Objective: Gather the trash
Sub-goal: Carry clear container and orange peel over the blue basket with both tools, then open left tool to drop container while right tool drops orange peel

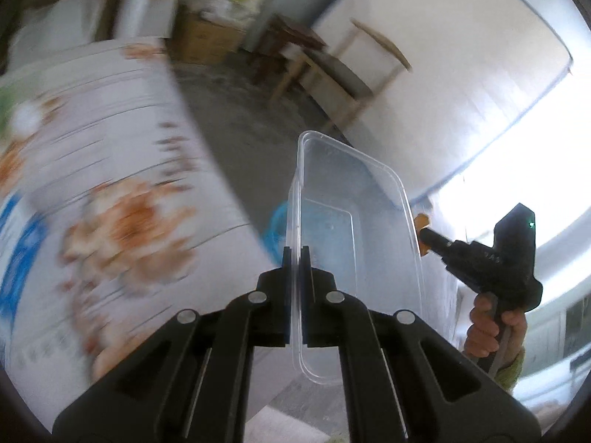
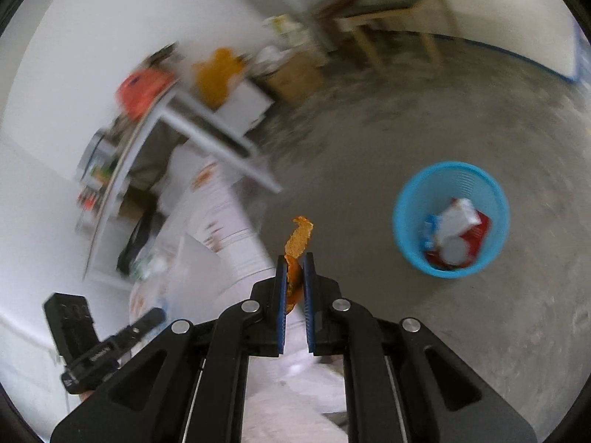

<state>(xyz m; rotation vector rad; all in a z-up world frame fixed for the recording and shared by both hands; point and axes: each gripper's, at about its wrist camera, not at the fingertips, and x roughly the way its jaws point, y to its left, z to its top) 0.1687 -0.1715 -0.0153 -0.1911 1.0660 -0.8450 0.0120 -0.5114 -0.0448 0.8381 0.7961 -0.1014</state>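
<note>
Carrying 2 light items toward blue mesh plastic bin (image 2: 451,219): left gripper (image 1: 294,258) pinching stiff, slippery clear plastic rectangular tub (image 1: 354,229) by rim, right gripper (image 2: 294,265) clamping floppy orange peel strip (image 2: 298,243) low.

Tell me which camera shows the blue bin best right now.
The right wrist view: the blue bin stands whole on the floor, its mouth open to the camera, with trash already inside. In the left wrist view only a blue sliver shows, hidden behind the clear plastic container held in the left gripper.
</note>
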